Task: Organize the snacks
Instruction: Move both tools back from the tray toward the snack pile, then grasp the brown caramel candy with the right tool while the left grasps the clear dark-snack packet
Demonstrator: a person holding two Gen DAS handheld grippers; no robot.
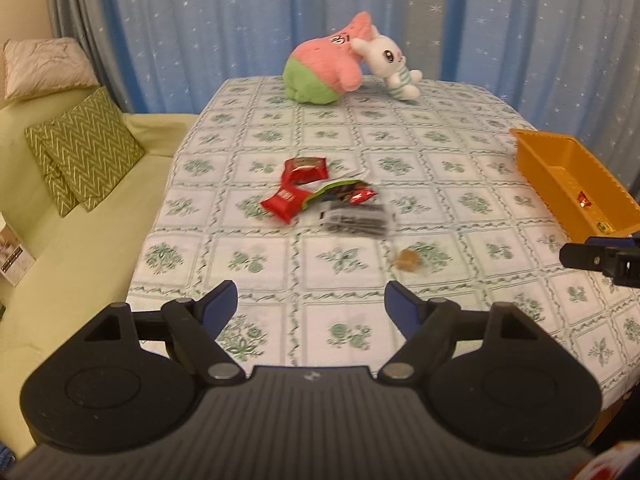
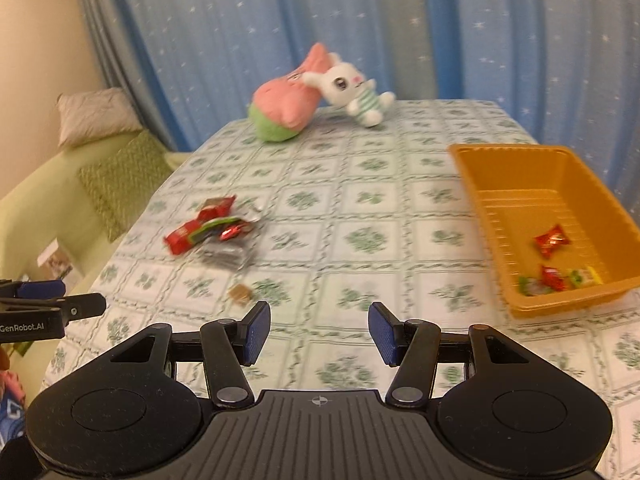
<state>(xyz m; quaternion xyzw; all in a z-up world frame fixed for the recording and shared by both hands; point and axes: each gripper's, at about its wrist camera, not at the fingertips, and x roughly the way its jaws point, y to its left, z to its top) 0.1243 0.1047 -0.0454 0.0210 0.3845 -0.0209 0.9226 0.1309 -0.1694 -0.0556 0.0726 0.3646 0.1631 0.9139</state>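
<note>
Both wrist cameras look forward and down over the tabletop (image 1: 360, 128) from its near edge; both views share the snacks (image 1: 320, 196), plush toys (image 2: 316, 96) and tray (image 2: 536, 184).

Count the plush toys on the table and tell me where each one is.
2. The pink and green plush lies at the table's far edge by the curtain; the white bunny plush leans against its right side. No others show.
</note>
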